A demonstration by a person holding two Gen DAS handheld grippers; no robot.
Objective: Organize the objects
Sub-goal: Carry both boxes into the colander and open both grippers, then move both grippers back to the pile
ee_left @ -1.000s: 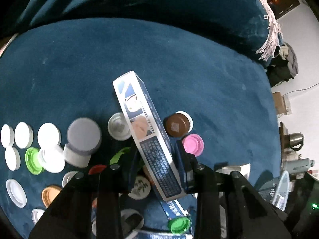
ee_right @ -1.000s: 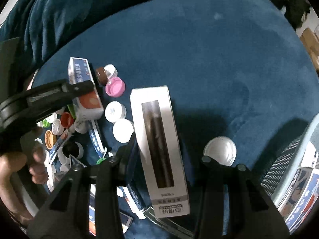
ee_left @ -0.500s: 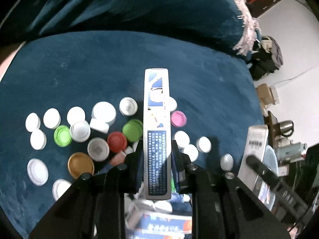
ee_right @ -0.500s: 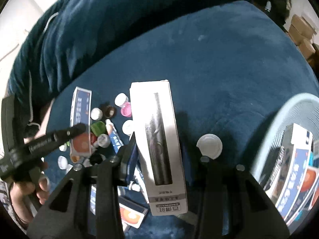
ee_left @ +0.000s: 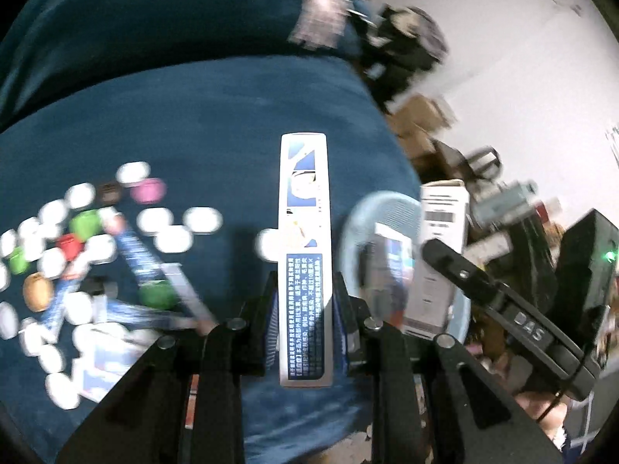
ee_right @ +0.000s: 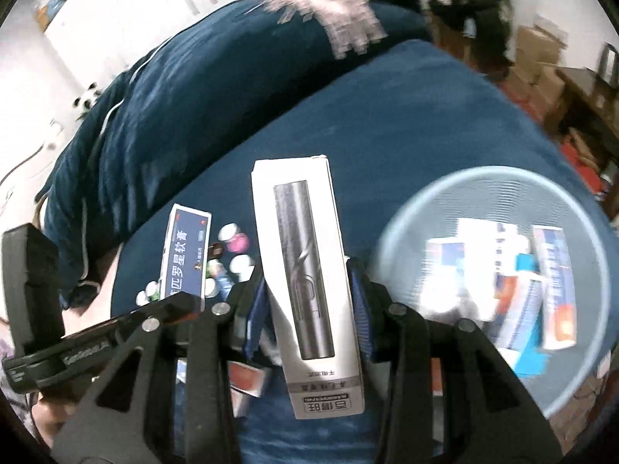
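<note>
My left gripper (ee_left: 305, 297) is shut on a long blue-and-white ointment box (ee_left: 305, 232), held up over the blue blanket; that box also shows in the right wrist view (ee_right: 185, 257). My right gripper (ee_right: 307, 290) is shut on a white box (ee_right: 305, 270) printed with a silver tube, also seen in the left wrist view (ee_left: 441, 239). A light blue round basket (ee_right: 402, 232) lies to the right with several boxes inside; its rim shows in the left wrist view (ee_left: 371, 201).
Many bottle caps (ee_left: 166, 228), white, green, red, pink and orange, lie scattered on the blanket (ee_left: 193, 116) at the left with loose tubes and boxes (ee_left: 143, 255). Cardboard boxes (ee_right: 541, 50) and clutter stand beyond the blanket at the right.
Both grippers have risen and swung right with their boxes. The basket has come fully into the right wrist view. The caps have slid to the left.
</note>
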